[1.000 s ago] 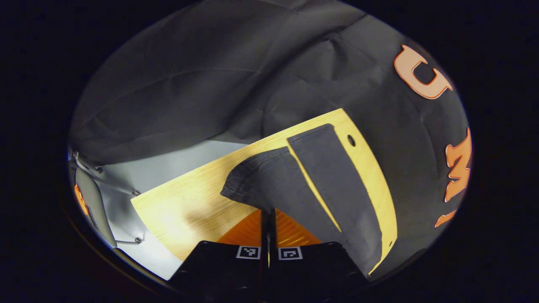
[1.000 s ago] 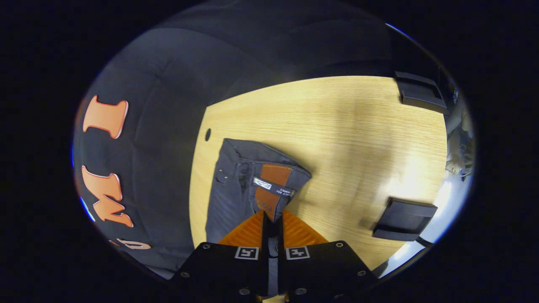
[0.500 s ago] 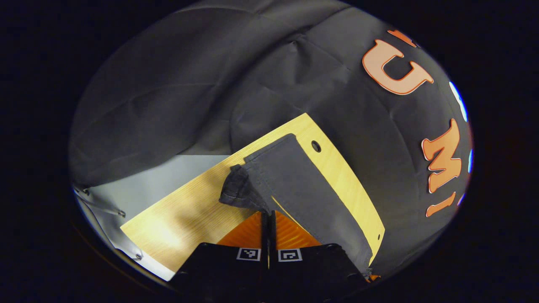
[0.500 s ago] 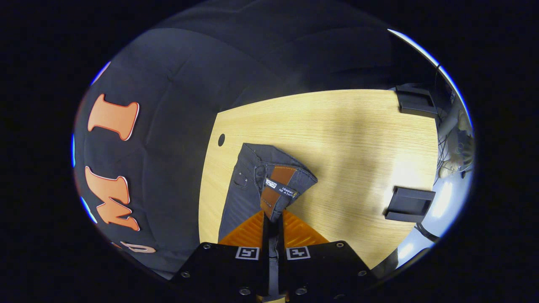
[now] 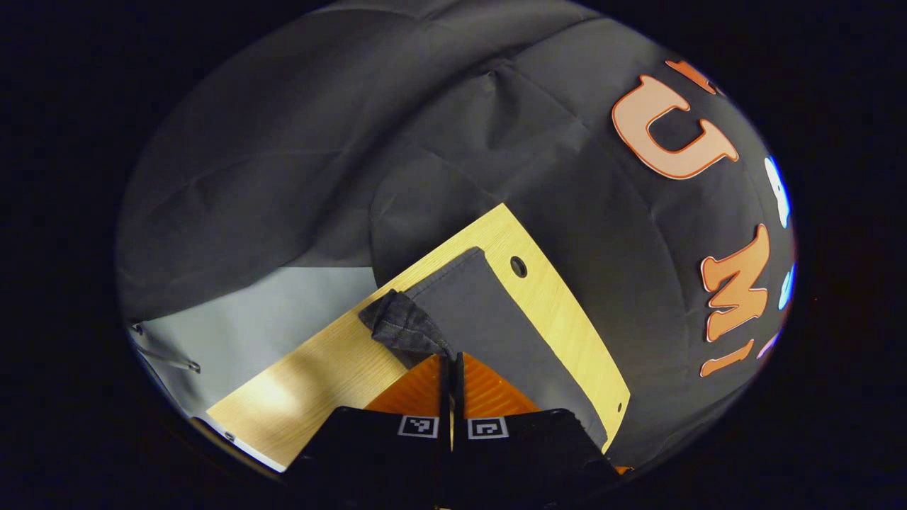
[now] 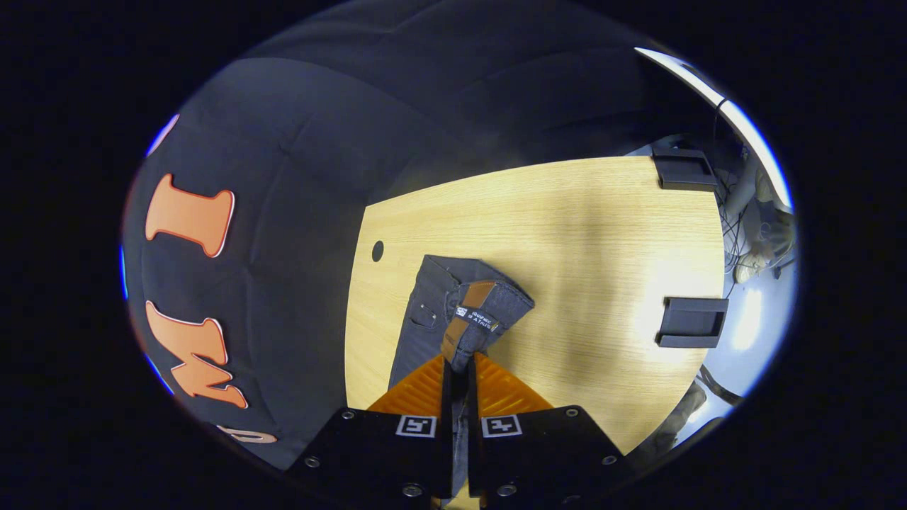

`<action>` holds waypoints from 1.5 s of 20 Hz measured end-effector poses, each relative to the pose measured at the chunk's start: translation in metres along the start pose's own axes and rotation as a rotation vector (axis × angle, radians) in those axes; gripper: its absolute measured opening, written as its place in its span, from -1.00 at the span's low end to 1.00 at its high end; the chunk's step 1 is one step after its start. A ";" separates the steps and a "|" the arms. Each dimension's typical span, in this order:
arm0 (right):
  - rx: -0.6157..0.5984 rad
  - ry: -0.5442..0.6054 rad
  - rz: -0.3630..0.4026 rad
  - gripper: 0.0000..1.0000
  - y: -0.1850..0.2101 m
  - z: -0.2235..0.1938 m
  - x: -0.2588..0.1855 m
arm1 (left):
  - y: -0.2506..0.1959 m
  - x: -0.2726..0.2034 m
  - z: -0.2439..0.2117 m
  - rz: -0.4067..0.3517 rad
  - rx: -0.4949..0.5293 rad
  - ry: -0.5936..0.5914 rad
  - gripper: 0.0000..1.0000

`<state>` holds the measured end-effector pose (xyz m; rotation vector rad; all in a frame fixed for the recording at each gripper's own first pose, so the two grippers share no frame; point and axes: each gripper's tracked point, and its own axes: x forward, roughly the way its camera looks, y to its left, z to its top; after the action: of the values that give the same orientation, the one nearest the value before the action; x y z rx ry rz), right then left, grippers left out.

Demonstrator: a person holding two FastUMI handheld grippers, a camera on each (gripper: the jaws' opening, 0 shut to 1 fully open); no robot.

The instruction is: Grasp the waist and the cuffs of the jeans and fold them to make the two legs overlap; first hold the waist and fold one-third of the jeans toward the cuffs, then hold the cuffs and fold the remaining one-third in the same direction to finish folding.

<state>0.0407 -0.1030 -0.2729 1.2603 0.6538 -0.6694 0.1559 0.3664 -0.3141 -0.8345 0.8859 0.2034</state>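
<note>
Dark grey jeans lie along the far edge of a light wooden table. My left gripper is shut on a bunched cuff, lifted over the other leg, which lies flat beside the table's hole. In the right gripper view the waist end of the jeans shows a brown patch and a label on its raised corner. My right gripper is shut on that waistband corner, holding it above the table, with denim running down between the fingers.
A small round hole pierces the tabletop near the jeans; the same hole shows in the right gripper view. Two black holders sit on the table's right side. The black cloth wall hangs just past the table's far edge.
Both grippers have risen, carrying cuff and waist. The lifted leg has swung over the flat one, closing the gap of table between them. The jeans look smaller in both views.
</note>
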 end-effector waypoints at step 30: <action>-0.026 0.218 -0.078 -0.77 0.095 0.013 0.194 | -0.070 0.181 0.039 0.298 0.269 0.024 -0.74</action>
<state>0.2397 -0.1174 -0.3584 1.3000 0.8918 -0.5898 0.3276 0.3164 -0.3976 -0.4541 1.0332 0.3264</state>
